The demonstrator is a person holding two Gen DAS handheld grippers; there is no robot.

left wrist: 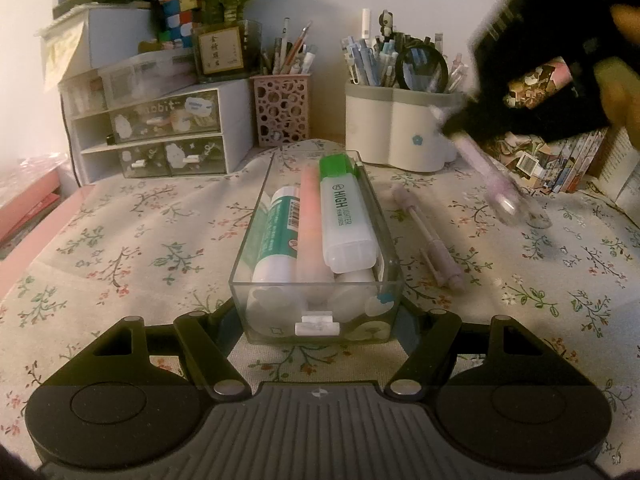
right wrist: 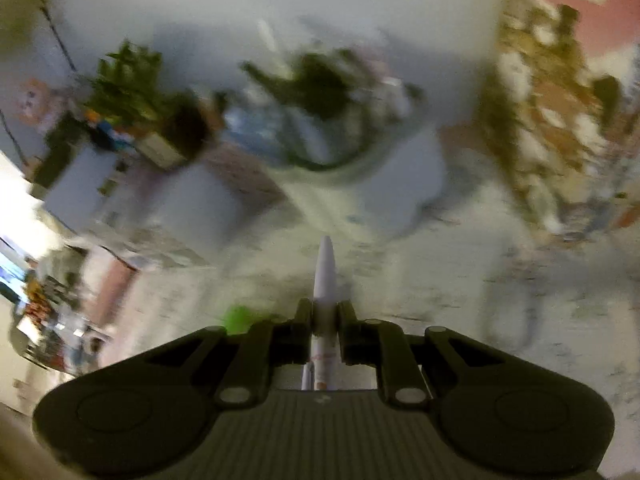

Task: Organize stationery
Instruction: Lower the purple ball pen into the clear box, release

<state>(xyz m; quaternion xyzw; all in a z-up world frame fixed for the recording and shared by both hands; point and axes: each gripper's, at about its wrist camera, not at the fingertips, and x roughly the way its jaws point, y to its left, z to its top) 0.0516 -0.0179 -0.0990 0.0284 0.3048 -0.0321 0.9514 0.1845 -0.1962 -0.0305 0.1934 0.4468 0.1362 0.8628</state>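
A clear plastic tray (left wrist: 384, 236) sits on the floral cloth, gripped at its near end by my left gripper (left wrist: 318, 314), whose jaws press on both side walls. Inside lie a green-capped highlighter (left wrist: 346, 216), a pink marker (left wrist: 312, 216) and a teal glue stick (left wrist: 278, 228). A lilac pen (left wrist: 426, 236) lies on the cloth just right of the tray. My right gripper (right wrist: 325, 314) is shut on a pale lilac pen (right wrist: 325, 268), tip pointing forward. In the left wrist view it is held in the air at the upper right (left wrist: 486, 168).
A white pen holder (left wrist: 400, 128) full of pens and a pink lattice cup (left wrist: 282, 110) stand behind the tray. A drawer unit (left wrist: 160, 136) stands at the back left, books (left wrist: 560, 164) at the back right. The right wrist view is motion-blurred.
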